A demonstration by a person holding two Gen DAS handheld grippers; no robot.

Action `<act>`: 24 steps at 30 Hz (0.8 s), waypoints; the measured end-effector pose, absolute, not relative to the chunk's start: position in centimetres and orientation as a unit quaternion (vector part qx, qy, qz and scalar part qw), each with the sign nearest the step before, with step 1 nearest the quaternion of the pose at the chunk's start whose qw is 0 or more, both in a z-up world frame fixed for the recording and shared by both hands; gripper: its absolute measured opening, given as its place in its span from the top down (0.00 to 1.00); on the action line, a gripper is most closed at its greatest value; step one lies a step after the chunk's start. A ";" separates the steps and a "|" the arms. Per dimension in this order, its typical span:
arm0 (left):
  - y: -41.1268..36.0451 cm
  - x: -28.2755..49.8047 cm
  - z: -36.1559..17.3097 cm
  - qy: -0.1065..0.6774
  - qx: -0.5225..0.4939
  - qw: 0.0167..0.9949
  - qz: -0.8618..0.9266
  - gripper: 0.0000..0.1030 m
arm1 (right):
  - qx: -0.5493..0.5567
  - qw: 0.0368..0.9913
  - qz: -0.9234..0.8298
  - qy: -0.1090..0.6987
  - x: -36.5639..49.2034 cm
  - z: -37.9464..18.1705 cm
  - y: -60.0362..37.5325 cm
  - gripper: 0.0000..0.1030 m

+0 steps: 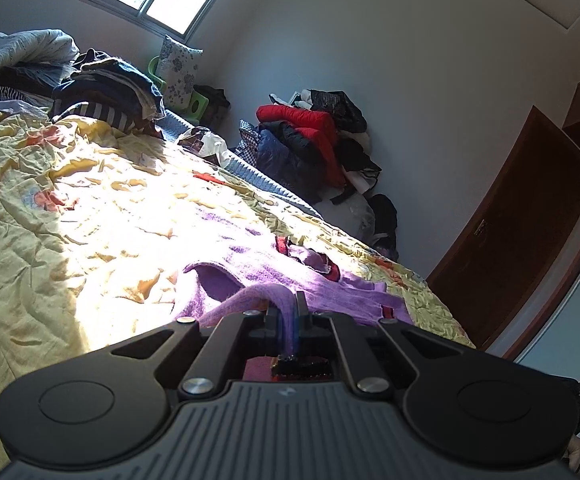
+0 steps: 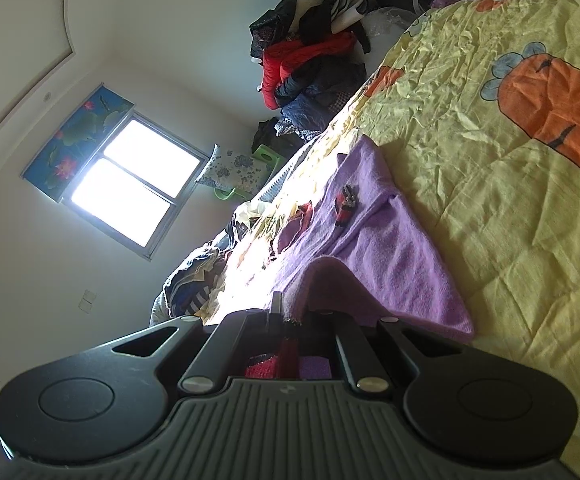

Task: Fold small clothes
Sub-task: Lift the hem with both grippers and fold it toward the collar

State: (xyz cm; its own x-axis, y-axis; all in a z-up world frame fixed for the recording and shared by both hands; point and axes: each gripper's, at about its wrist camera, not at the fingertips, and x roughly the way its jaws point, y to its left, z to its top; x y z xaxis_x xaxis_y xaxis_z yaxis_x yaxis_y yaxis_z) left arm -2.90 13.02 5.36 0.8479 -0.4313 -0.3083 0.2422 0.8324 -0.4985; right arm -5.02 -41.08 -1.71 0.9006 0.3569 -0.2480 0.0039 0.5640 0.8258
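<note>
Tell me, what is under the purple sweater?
The purple sweater lies on the yellow quilt, which shows all around it. Both grippers, left and right, pinch an edge lifted off the quilt. Whatever is directly beneath the sweater is covered.

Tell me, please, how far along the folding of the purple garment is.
Early. Done: the purple sweater is spread on the yellow quilt. In hand: left gripper and right gripper each pinch an edge. Left: the fold itself; a pile of clothes sits farther up the bed.

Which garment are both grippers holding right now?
The purple sweater on the yellow quilt; the dark folded stack and the red-jacket pile lie untouched.
</note>
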 end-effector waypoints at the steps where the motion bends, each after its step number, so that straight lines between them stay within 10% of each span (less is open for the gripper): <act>1: 12.9 -2.3 5.6 0.208 -0.224 0.935 -0.178 0.95 | 0.453 0.863 0.102 0.198 -4.5 -1.5 -41.1 0.91; 24: 9.9 10.0 9.7 0.211 -0.197 0.945 -0.152 0.95 | 0.460 0.859 0.099 0.201 9.2 0.2 -42.9 0.91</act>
State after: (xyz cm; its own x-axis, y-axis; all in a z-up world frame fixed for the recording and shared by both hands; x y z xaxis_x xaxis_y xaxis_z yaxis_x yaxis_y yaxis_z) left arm 10.02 9.90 9.70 0.8645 -0.3711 -0.3389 0.2054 0.8763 -0.4358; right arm 9.23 -42.95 0.18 0.9001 0.3540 -0.2539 0.0148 0.5576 0.8300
